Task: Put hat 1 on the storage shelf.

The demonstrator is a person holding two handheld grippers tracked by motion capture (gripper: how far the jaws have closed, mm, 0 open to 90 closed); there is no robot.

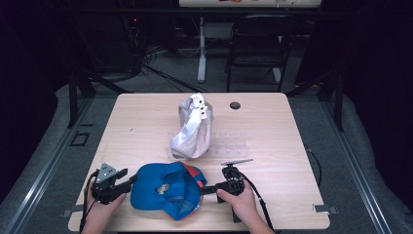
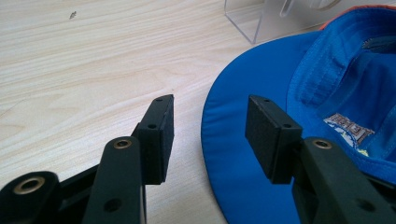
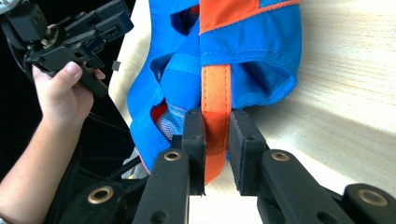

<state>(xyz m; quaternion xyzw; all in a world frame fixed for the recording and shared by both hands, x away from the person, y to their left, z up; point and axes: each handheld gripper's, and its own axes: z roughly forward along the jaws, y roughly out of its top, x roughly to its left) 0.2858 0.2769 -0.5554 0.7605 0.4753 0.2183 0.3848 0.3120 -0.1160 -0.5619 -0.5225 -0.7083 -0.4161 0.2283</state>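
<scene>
Blue cap (image 1: 165,190), lower middle of the high view: light, floppy; right tool (image 3: 215,135) pinches its orange strap (image 3: 216,93), left tool (image 2: 210,130) spread beside the brim.

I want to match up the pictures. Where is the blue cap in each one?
High view: the blue cap lies at the near table edge, between the two grippers.
Left gripper view: it lies at the right, its brim under the open jaws.
Right gripper view: it hangs top centre, its orange strap pinched by the jaws.
Shared landmark: the wooden table, pale wood beside the cap in every view.
</scene>
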